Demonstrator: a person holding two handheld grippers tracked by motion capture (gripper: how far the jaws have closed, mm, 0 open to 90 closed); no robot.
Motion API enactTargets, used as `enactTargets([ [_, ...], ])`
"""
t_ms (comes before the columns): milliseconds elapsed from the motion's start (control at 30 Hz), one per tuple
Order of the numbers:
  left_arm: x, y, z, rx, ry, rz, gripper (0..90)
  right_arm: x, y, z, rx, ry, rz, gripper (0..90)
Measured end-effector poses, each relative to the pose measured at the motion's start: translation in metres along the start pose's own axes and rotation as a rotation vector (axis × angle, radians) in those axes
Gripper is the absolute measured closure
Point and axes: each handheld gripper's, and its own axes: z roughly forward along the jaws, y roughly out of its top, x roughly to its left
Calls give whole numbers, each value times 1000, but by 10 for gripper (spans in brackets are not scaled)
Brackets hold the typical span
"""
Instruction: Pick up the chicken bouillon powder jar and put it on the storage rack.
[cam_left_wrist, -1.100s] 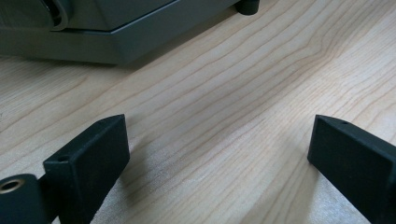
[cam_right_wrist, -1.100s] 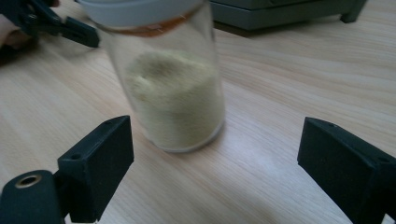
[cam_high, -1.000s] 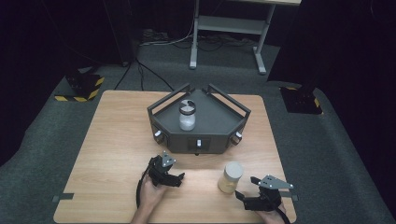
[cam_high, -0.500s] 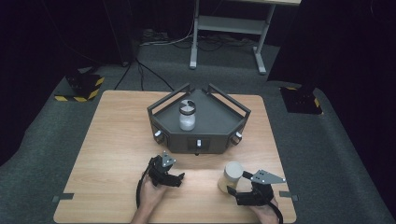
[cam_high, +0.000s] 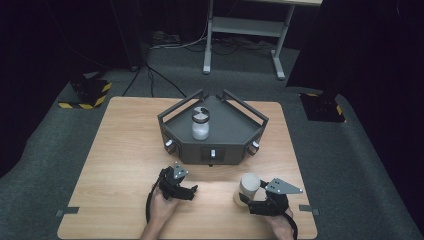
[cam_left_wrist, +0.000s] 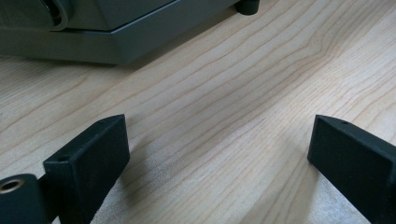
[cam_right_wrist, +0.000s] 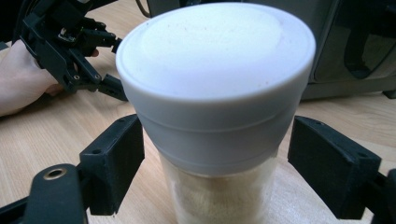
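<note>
Jar (cam_right_wrist: 219, 116) upright, long axis vertical, white cap up.
Your right gripper (cam_right_wrist: 215, 158) has been closing around its powder-filled clear body; pads not yet pressing.

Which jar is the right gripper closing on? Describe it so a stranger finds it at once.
On the wooden table, look in front of the dark scale-like tray, near the right corner on the person's side. There a jar stands between the right gripper jaws, which have just been closing. Its lid is plain white, and it stands on bare wood, unlike the dark-lidded jar on the tray.

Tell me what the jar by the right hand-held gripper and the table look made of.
Jar: clear body, likely plastic or glass, pale powder showing through; its lid looks like matte white plastic, smooth with moulded ridges. Table: light wood or wood-look laminate, with visible grain lines.
</note>
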Motion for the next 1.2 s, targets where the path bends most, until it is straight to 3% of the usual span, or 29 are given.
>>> enactTargets([
  [733, 0, 0, 0, 0, 0, 0, 54, -1, -1, 8, -33, 8, 7, 304],
  [1200, 0, 0, 0, 0, 0, 0, 54, 12, -2, 7, -45, -41, -73, 345],
])
